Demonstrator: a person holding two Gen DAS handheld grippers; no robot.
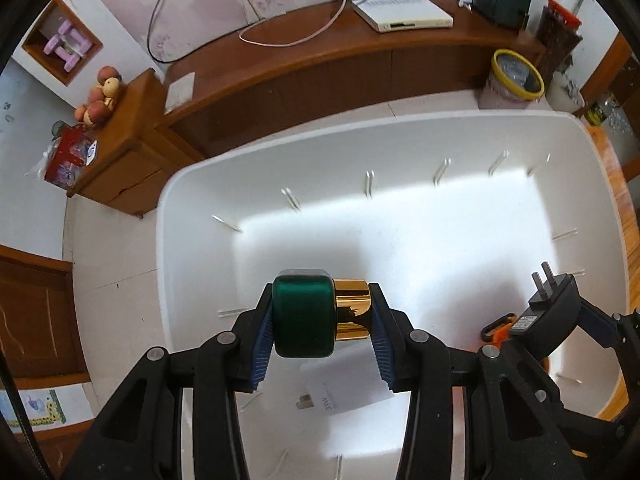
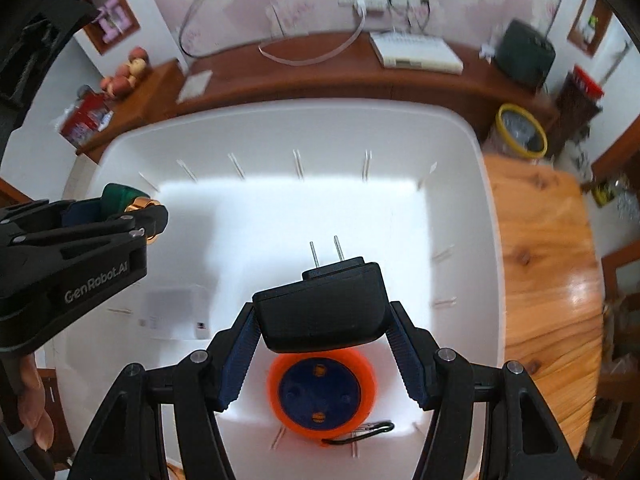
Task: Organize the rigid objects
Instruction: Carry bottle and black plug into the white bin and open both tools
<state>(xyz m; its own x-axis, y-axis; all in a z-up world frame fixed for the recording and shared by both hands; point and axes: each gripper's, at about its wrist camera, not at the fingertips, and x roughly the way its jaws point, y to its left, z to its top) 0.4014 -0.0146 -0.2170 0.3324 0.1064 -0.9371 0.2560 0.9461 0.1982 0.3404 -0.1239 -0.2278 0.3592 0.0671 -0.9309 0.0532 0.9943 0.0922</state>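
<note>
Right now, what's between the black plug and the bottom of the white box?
In the right wrist view, an orange and blue round reel lies under the black plug, on the white box floor.

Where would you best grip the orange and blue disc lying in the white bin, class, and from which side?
Grip the orange disc across its orange rim, coming straight down from above: it lies flat, blue face up, on the white bin floor, and the round rim gives two opposite sides.

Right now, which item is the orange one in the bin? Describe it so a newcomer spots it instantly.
Start at the big white bin on the wooden table. On its floor at the near edge, below the black plug adapter in the right claw, lies a round orange disc with a dark blue face. It is the only orange, round thing there; the white box beside it is flat.
</note>
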